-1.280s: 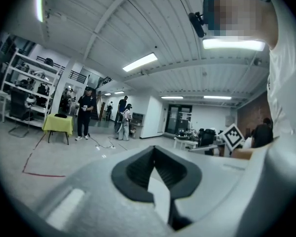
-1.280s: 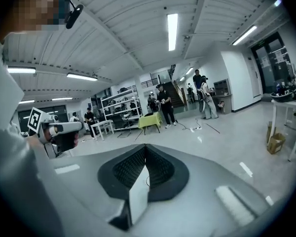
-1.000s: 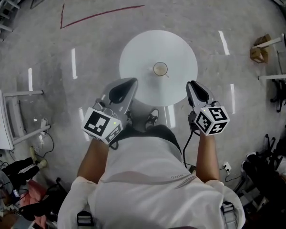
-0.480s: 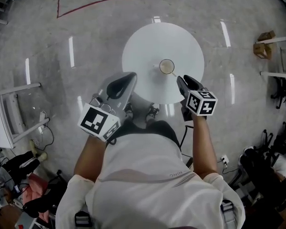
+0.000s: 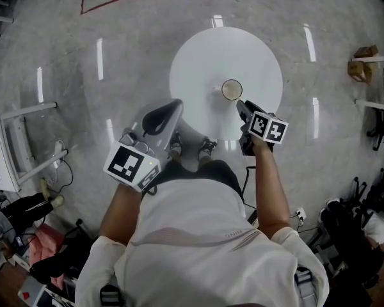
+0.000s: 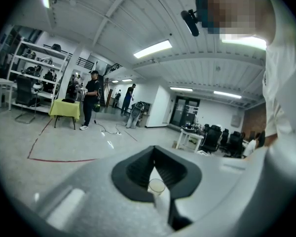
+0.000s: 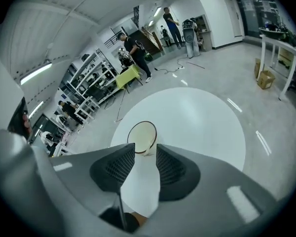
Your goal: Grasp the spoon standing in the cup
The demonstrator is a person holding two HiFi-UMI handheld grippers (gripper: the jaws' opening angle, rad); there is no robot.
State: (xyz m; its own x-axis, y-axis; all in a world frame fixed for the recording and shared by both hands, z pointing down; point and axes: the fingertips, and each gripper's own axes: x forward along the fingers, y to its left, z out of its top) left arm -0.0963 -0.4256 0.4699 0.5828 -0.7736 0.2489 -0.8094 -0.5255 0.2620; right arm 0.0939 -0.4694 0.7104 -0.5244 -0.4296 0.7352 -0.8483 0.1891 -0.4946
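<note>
Head view: right tool point(image 5: 241, 106) nearer cup point(image 5: 232, 89), jaws opening

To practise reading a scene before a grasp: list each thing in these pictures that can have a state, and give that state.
Cup: upright on the table, not gripped.
Round white table: standing, with the cup on it.
Right gripper: jaws opening, nothing between the pads, cup just beyond the tips.
Left gripper: jaws together, empty, held back near the table's edge.
</note>
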